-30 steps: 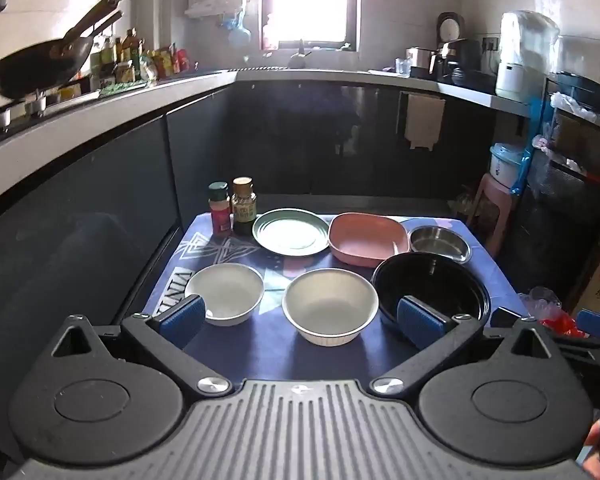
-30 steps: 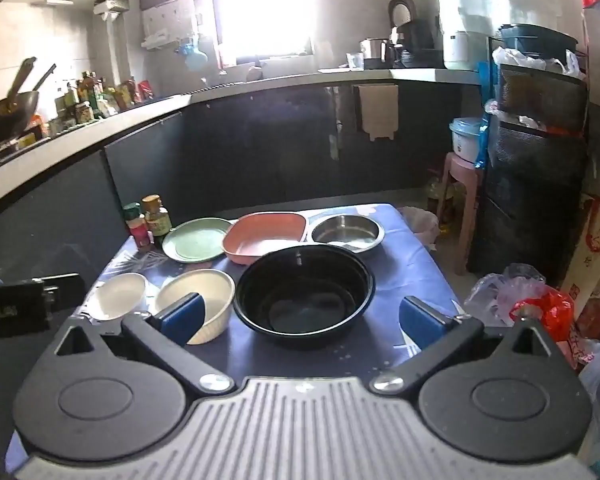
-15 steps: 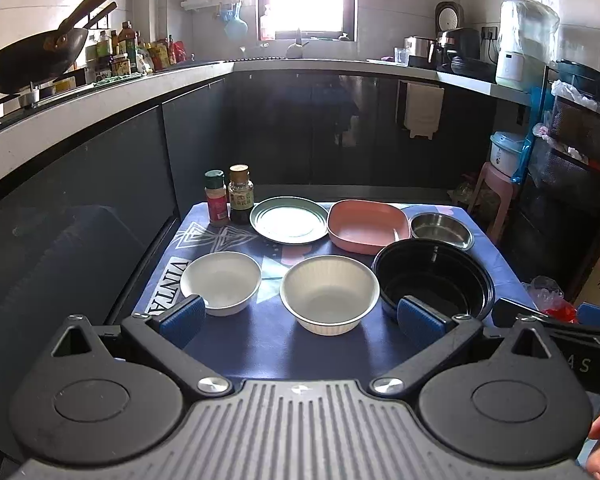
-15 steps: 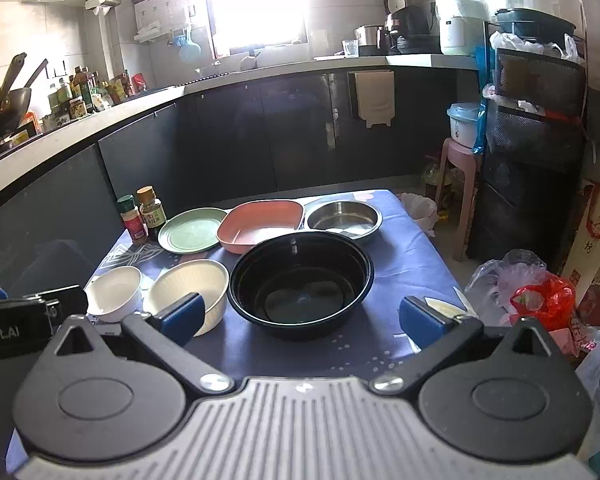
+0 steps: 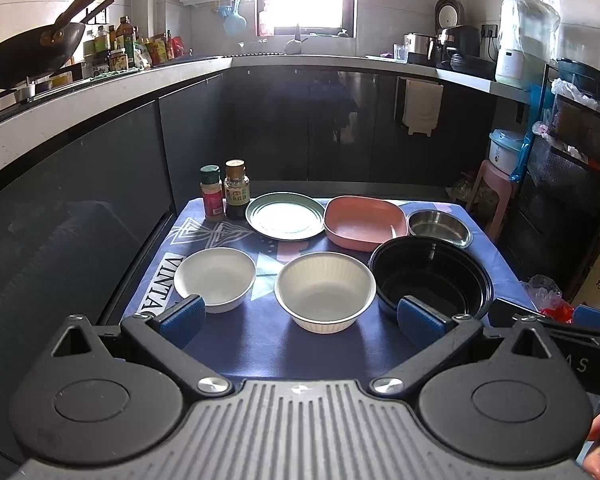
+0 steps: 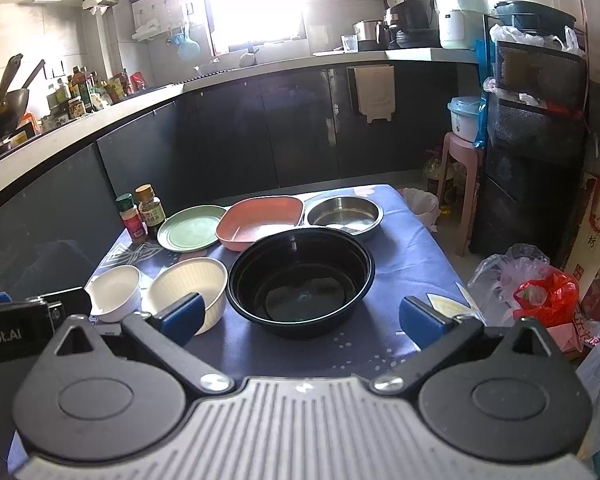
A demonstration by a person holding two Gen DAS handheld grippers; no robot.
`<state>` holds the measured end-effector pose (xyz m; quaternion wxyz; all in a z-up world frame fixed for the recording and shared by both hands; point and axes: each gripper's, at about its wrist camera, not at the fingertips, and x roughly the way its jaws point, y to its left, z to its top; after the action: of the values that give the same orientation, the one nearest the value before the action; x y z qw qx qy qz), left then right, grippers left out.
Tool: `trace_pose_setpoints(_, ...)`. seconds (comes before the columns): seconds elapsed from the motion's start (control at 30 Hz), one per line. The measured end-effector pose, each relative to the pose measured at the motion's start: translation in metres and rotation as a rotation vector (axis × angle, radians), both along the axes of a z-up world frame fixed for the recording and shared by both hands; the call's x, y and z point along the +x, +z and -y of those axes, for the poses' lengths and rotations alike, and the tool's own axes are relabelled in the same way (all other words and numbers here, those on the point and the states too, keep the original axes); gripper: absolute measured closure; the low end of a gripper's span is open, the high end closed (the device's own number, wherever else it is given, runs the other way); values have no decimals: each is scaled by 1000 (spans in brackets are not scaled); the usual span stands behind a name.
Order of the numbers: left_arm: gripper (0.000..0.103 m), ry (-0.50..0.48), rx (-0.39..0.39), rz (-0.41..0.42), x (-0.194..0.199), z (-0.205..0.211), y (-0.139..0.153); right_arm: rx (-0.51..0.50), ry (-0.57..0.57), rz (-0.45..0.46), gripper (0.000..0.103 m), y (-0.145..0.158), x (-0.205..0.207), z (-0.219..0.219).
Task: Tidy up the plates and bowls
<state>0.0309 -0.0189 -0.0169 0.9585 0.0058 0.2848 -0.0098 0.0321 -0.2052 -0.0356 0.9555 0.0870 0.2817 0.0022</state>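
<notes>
On the blue-clothed table (image 5: 260,344) stand a small white bowl (image 5: 215,278), a ribbed cream bowl (image 5: 325,290), a big black bowl (image 5: 432,280), a green plate (image 5: 286,220), a pink square dish (image 5: 364,222) and a steel bowl (image 5: 440,227). My left gripper (image 5: 300,316) is open and empty, held above the near table edge in front of the cream bowl. My right gripper (image 6: 300,314) is open and empty in front of the black bowl (image 6: 300,280). The cream bowl (image 6: 188,290) and white bowl (image 6: 114,292) lie to its left.
Two spice bottles (image 5: 224,196) stand at the table's far left corner. Dark cabinets and a counter (image 5: 100,92) run along the left and back. A pink stool (image 6: 460,152), a black rack (image 6: 536,140) and plastic bags (image 6: 540,288) stand to the right.
Both grippers have risen and drawn back a little, so the table sits lower and farther in both views. Nothing on the table has moved.
</notes>
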Motion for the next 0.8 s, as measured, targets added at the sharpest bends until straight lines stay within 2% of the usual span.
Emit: trace_pose_setpoints(0.8,0,-7,0,-20,4,1,1,15,-9,-16,16,-3,9,6)
